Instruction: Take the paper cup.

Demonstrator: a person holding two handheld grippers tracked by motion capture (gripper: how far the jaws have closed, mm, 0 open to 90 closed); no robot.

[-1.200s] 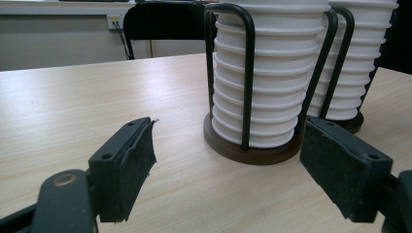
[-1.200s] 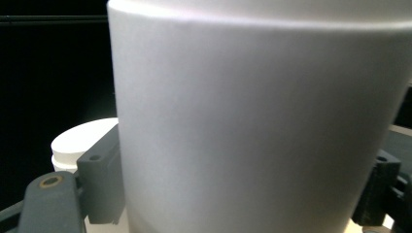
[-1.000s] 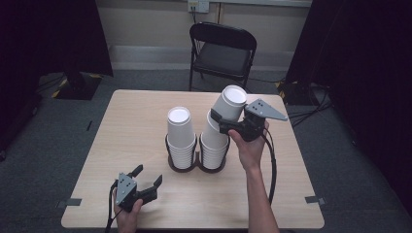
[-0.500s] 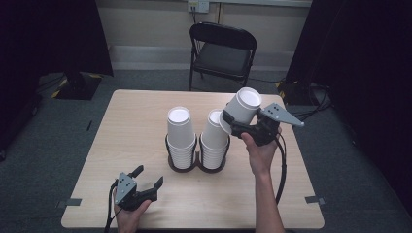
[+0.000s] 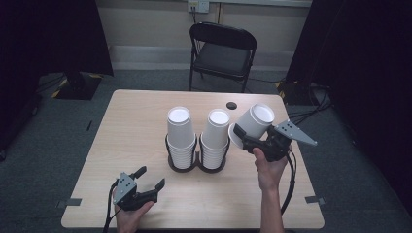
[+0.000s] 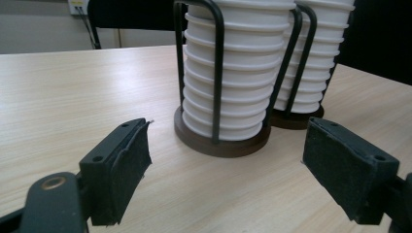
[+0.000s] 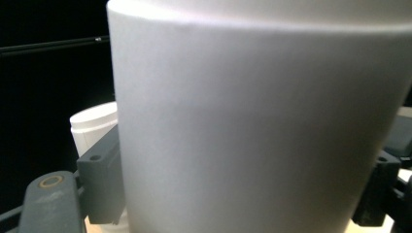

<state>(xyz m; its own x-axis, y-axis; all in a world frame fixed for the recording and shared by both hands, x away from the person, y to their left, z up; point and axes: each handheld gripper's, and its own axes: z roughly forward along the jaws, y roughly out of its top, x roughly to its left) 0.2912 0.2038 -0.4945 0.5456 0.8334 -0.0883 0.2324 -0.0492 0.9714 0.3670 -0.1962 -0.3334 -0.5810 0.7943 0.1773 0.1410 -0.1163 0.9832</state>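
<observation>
I see my right gripper (image 5: 247, 138) with its fingers clamped on a white paper cup (image 5: 252, 124), held tilted in the air toward the desk's (image 5: 136, 121) right edge. Two cup stacks (image 5: 180, 138) stand in a black wire holder (image 5: 197, 162) mid-desk. My left gripper (image 5: 149, 178) rests near the front edge, fingers spread apart, empty.

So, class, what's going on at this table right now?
A person works at a light wooden table with hand-held tongs. The right tongs are shut on a white paper cup, held tilted in the air to the right of two stacks of white paper cups standing in a dark wire holder. The left tongs are open near the table's front edge.
</observation>
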